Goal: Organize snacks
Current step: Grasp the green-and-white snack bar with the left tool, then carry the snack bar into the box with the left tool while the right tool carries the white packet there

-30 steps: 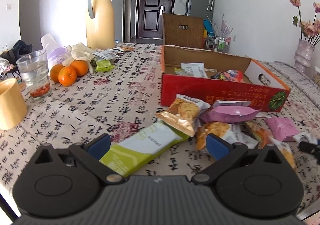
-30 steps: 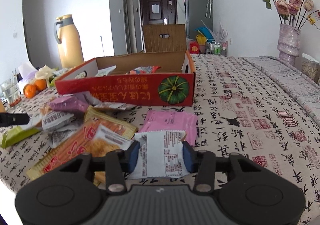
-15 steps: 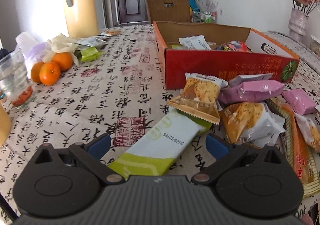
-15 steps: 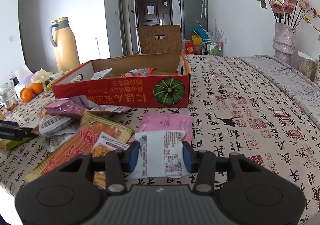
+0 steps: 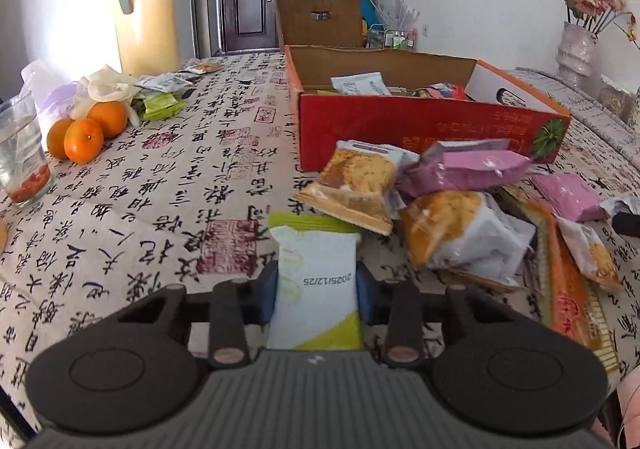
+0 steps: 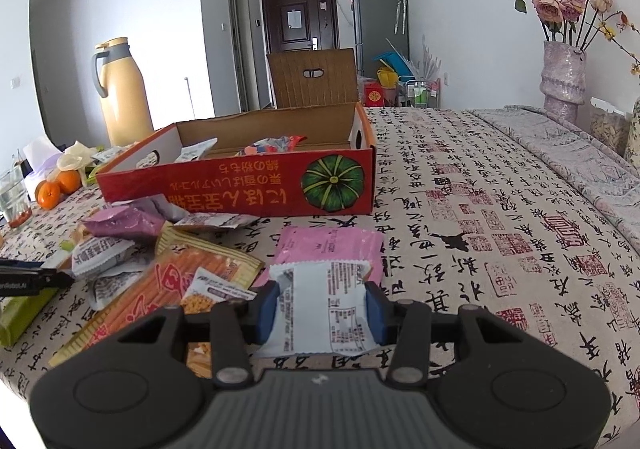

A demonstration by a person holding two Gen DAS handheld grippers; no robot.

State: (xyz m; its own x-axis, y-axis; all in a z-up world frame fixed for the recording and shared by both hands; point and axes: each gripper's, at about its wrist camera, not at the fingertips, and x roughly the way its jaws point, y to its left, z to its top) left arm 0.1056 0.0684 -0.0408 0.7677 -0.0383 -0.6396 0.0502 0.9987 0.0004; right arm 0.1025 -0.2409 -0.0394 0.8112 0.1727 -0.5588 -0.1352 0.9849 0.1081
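- The left gripper point(image 5: 316, 291) is closing on the green and white snack pack point(image 5: 315, 285) lying on the table point(image 5: 160, 185).
- The right gripper point(image 6: 322, 305) squeezes a white snack pack point(image 6: 326, 307), near the red box point(image 6: 240, 185).

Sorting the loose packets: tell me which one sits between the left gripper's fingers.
The white and lime-green packet printed with a date, alone between the closing left gripper; the orange and pink packets lie loose beyond.

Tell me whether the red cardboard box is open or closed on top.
Open. The red cardboard box has no lid over it; its brown inner walls show, and snack packets lie inside, visible from above in both wrist views.
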